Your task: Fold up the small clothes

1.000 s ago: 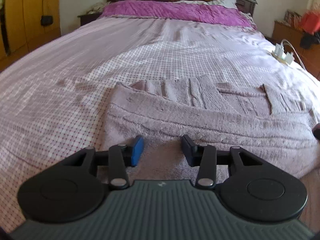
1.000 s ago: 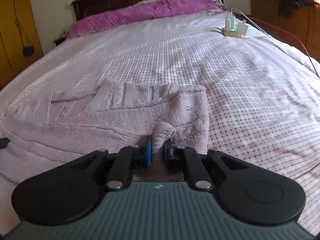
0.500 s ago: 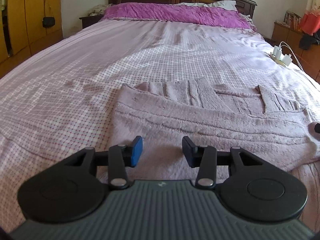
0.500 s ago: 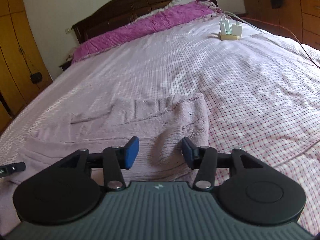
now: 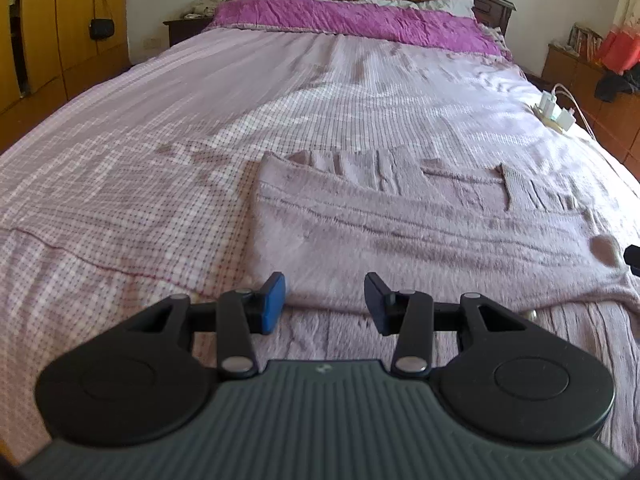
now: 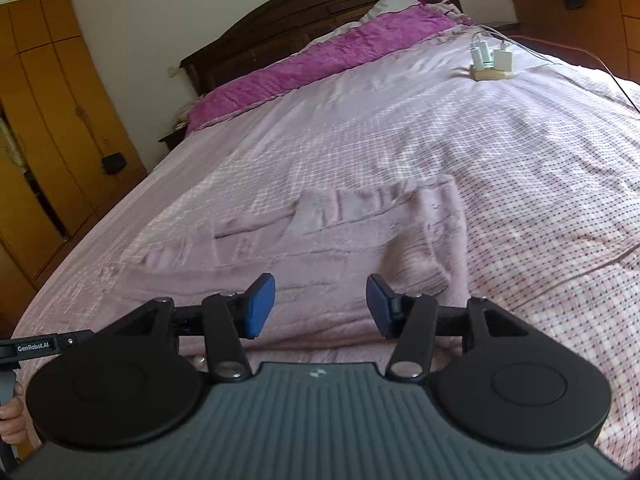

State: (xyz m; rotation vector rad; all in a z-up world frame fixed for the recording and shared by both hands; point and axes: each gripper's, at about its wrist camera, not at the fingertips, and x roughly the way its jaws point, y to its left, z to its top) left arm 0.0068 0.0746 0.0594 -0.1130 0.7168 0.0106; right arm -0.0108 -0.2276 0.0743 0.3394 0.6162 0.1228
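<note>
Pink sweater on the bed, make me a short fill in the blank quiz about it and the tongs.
1. Both the left tongs and the right tongs are ____, gripping nothing.
2. The pink sweater lies on a ____ bedsheet.
3. A white ____ strip with chargers sits on the bed's far right side.

Missing words: open; checked; power
</note>
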